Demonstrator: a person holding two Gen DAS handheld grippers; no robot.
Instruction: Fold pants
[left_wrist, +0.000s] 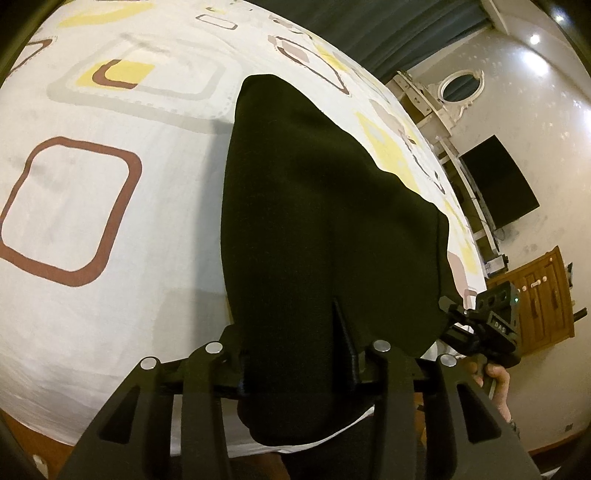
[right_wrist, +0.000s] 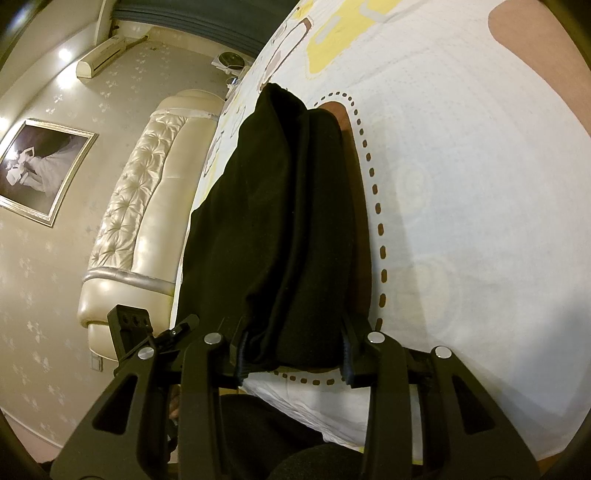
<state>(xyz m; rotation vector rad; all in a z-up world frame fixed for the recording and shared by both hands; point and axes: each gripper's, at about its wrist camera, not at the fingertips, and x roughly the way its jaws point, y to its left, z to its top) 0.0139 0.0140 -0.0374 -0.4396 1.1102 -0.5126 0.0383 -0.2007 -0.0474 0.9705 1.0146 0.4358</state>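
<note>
Black pants (left_wrist: 314, 221) lie in a long, bunched strip on a bed sheet (left_wrist: 129, 221) printed with brown, yellow and grey rounded squares, the fabric running away from the near edge of the bed towards its middle. The left gripper (left_wrist: 295, 365), at the near end of the pants, has cloth draped between and over its fingers; one finger stands up through the fabric while the other is hidden beneath it, so whether its claw clamps the cloth or merely sits in it cannot be told. The right gripper (right_wrist: 291, 358) sits at the same near end of the pants (right_wrist: 280, 221), its two fingers standing either side of the bunched hem with the cloth filling the gap between them; the pads appear to press the fabric. From the left wrist view, the right gripper (left_wrist: 480, 325) and the hand (left_wrist: 495, 384) holding it show just beside the pants' near corner. A padded cream headboard (right_wrist: 147, 199) stands beyond the pants, at the sheet's far side.
</note>
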